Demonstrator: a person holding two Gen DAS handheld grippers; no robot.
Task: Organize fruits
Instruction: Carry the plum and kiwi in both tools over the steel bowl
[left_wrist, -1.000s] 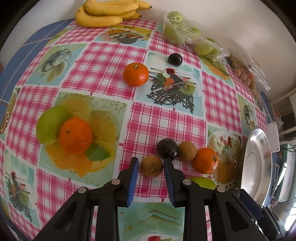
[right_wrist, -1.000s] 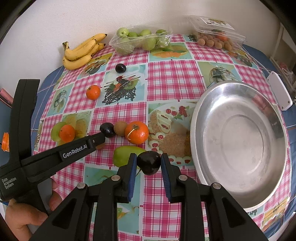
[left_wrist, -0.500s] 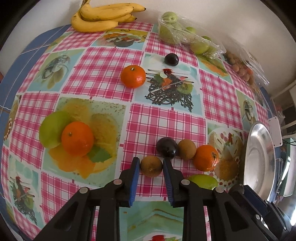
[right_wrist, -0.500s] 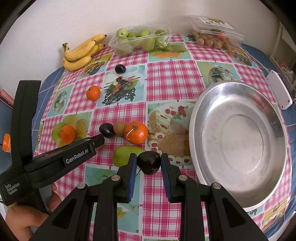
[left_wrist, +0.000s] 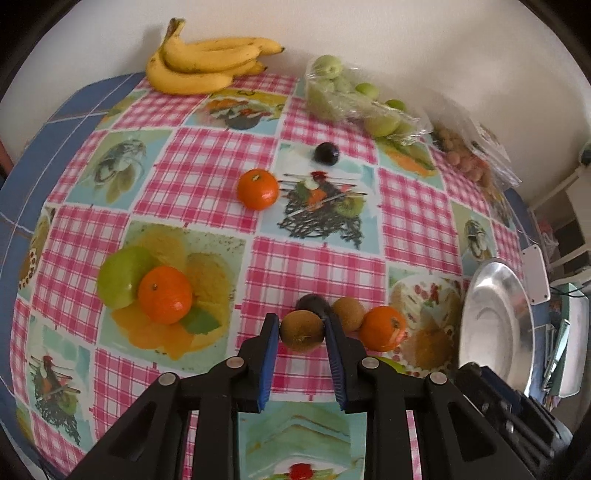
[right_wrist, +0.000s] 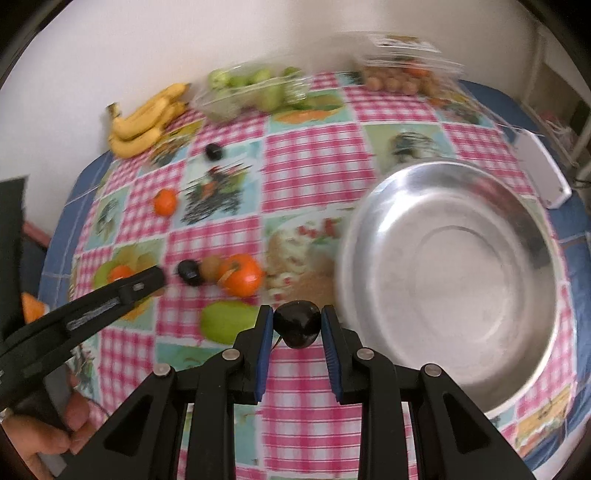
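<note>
My left gripper (left_wrist: 302, 334) is clenched on a kiwi (left_wrist: 302, 331), its long axis lying across the pads, at the near middle of the table (left_wrist: 207, 177). Beyond it lie one plum (left_wrist: 309, 302), a second kiwi (left_wrist: 348, 313) and three mandarins. My right gripper (right_wrist: 297, 328) grips a dark plum (right_wrist: 297, 327), just left of the steel bowl (right_wrist: 454, 280).

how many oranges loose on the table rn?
3. One orange far back beside the dark plum, one on the left against a green fruit, one nearest the steel bowl. Others may be hidden behind the tongs.
</note>
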